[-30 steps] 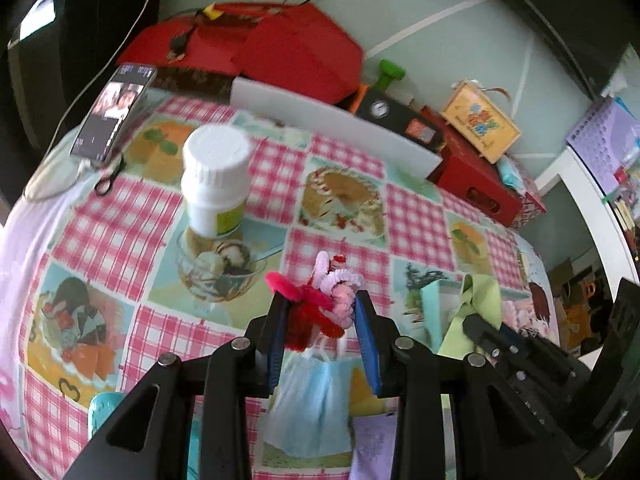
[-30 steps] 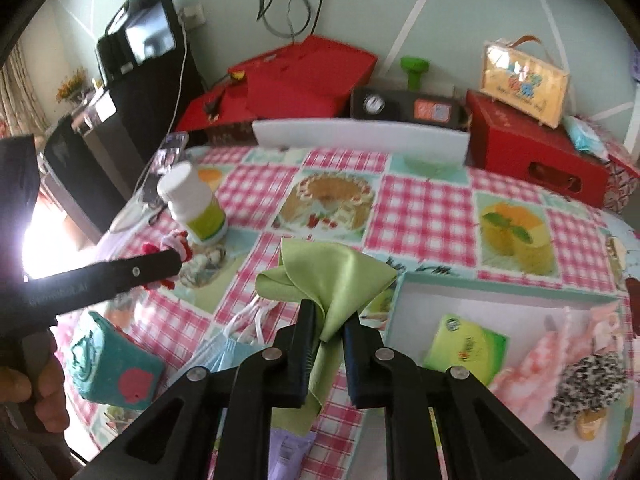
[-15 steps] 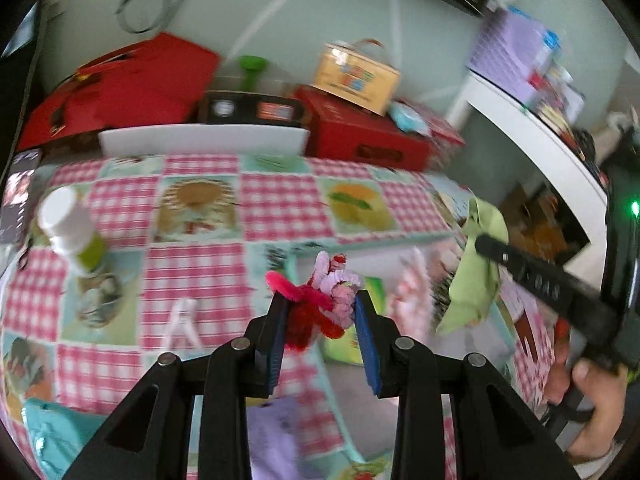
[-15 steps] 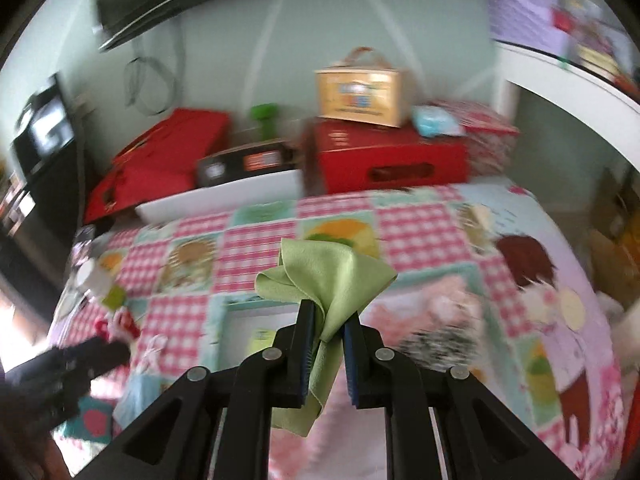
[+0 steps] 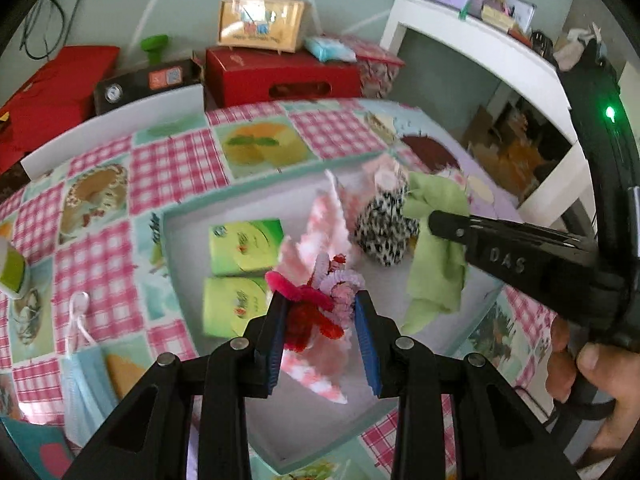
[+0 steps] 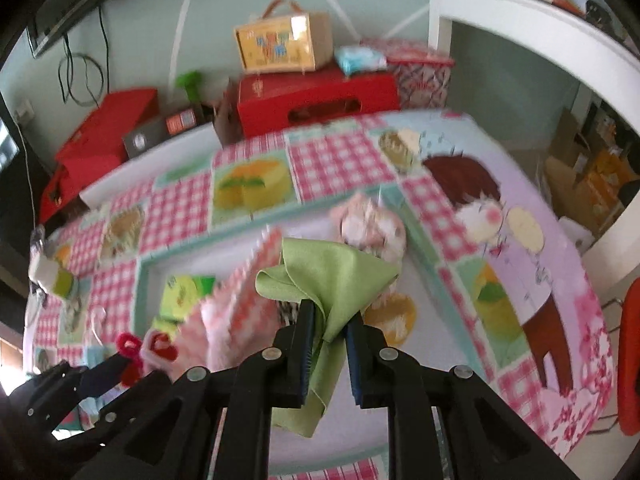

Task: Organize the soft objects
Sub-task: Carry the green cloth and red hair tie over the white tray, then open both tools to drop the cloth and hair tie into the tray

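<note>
Green cloth: a soft lime-green fabric square [image 6: 332, 276] hangs bunched between the right gripper [image 6: 329, 322] pads; the jaws have just been easing apart, yet the cloth is not dropped.
Fuzzy bundle: a red, pink and lilac pipe-cleaner tuft [image 5: 318, 304] sits pinched in the narrowly set left gripper [image 5: 320, 320].
Tray: a shallow white tray with a mint-green rim [image 5: 192, 208] lies directly below both loads.
Tray contents: two green packets [image 5: 244, 246], a pink checked fluffy cloth [image 5: 324, 224] and a leopard-print soft piece [image 5: 384, 228].
Key relation: the cloth dangles over the tray's right side, its long axis hanging down; the tuft hovers over the middle, left of it.
Nearer hand: judged, the right, for the free floor by the leopard piece.
Next move: likely lower, then let go.
</note>
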